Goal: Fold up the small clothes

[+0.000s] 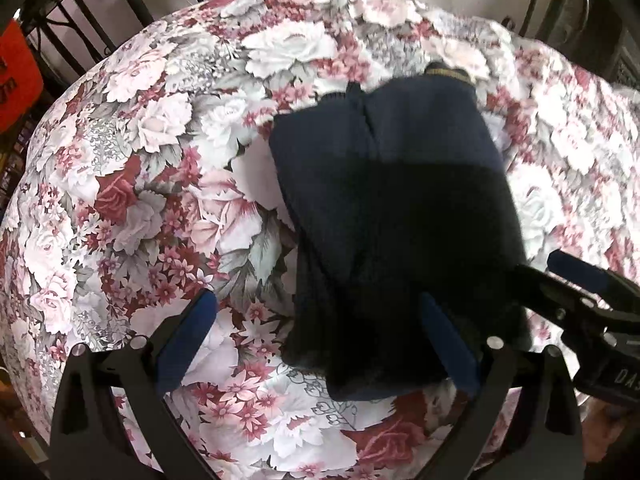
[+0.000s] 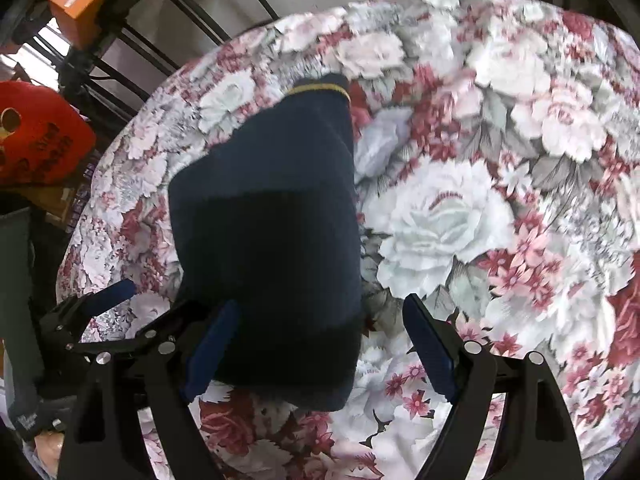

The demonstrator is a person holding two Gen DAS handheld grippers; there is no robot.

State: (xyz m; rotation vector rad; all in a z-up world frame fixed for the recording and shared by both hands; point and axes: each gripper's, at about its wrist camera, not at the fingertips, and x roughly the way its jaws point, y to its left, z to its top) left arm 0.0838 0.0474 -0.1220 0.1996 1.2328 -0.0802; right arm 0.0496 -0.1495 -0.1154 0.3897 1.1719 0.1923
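Black fingers with blue pads on the left gripper (image 1: 318,344) stand wide apart, and only its right pad lies over the near edge of the dark navy knitted cloth (image 1: 396,216). Nothing is pinched. Just beside it, the right gripper (image 2: 320,348) is wide open too, with the cloth's near end between its pads but not squeezed. That folded cloth lies flat on the round table with a pink and white flower cover (image 1: 140,140). A thin yellow stripe (image 2: 318,89) marks its far end.

Only the white letters "DAS" can be read, at the right edge of the left wrist view on the right gripper (image 1: 576,276) body; the print on the orange objects (image 2: 40,140) is illegible.
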